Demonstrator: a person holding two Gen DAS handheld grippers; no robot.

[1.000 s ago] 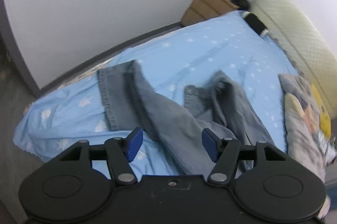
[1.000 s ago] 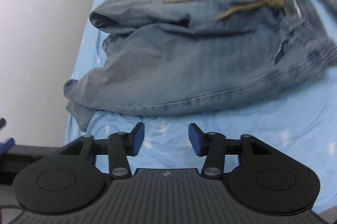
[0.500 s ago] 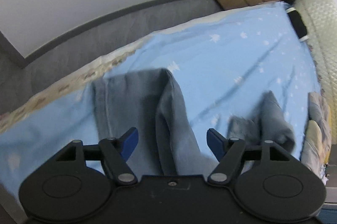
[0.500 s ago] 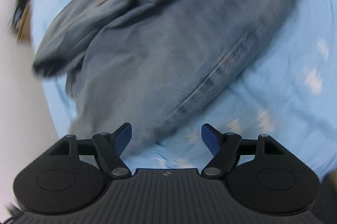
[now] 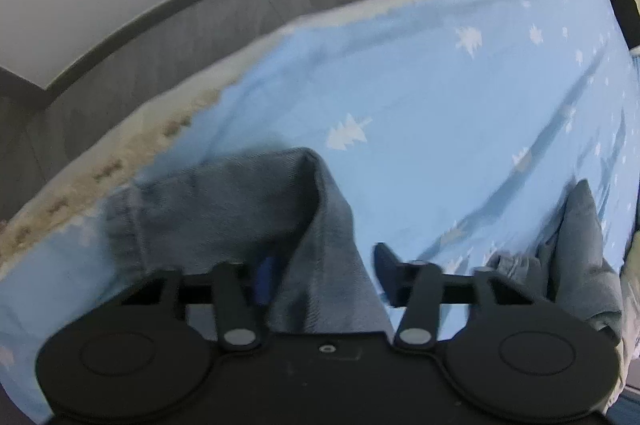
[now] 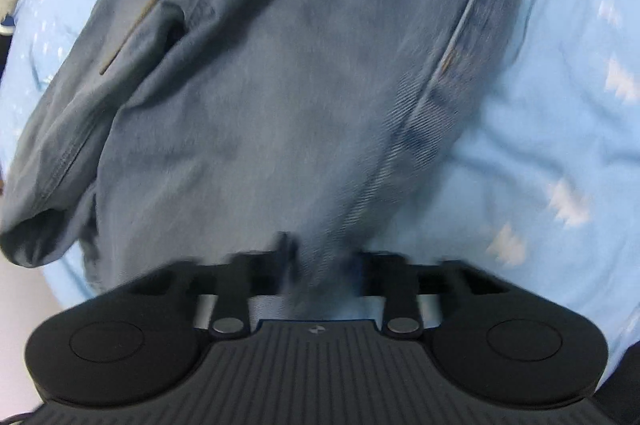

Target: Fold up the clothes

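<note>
On the blue bedsheet (image 5: 440, 97) the jeans (image 6: 280, 97) lie rumpled; both grippers have dropped onto them. Left gripper (image 5: 322, 277) straddles the leg hem, jaws apart; right gripper (image 6: 322, 257) pinches denim (blurred, apparently closing), so lifting seems near.

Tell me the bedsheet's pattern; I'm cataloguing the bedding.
Light blue bedsheet with small white tree shapes, clearest in the left wrist view.
</note>
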